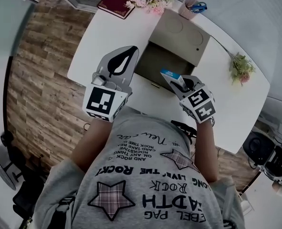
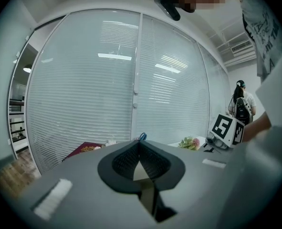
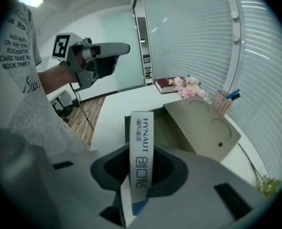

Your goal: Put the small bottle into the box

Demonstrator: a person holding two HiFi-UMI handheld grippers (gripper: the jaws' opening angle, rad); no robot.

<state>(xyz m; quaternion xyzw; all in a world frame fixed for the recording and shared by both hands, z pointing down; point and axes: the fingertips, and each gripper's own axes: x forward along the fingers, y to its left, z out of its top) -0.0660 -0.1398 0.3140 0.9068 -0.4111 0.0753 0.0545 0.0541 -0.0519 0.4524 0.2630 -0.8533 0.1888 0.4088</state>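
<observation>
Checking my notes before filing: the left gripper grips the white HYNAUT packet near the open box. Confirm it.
Wrong gripper. The right gripper grips the white HYNAUT packet near the open box, as the right gripper view shows. The left gripper is shut, with nothing between its jaws.

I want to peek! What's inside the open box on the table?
Only a bare dark floor shows in the box; the right gripper and its white packet cover part.
</observation>
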